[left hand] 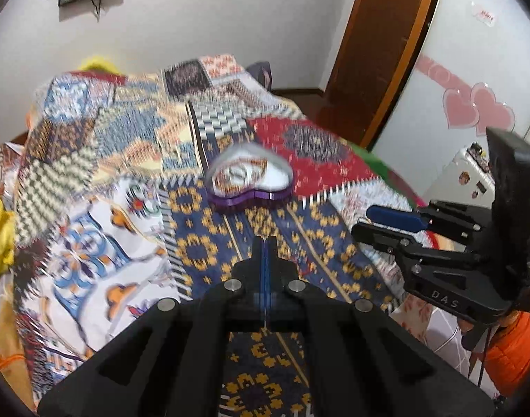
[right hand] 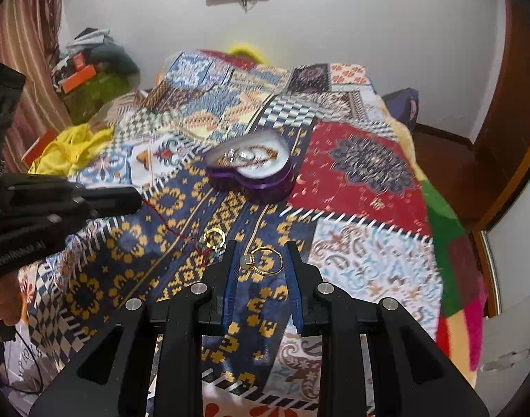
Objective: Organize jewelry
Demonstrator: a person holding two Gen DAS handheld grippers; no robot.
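A purple heart-shaped jewelry box (right hand: 254, 166) stands open on the patterned bedspread, with rings and a chain inside; it also shows blurred in the left wrist view (left hand: 251, 180). A gold ring with a pale stone (right hand: 263, 260) lies on the cloth between the fingers of my open right gripper (right hand: 261, 253). A second gold ring (right hand: 214, 236) and a thin red thread (right hand: 181, 232) lie just left of it. My left gripper (left hand: 265, 243) is shut and empty, short of the box; it also shows at the left of the right wrist view (right hand: 133, 198). The right gripper appears in the left wrist view (left hand: 372, 222).
The patchwork bedspread (right hand: 352, 180) covers the bed. Yellow cloth (right hand: 70, 149) lies at the bed's left edge, with clutter and orange boxes (right hand: 80, 73) behind. A wooden door (left hand: 379, 52) stands to the right, and a white fridge (left hand: 473, 173) beside it.
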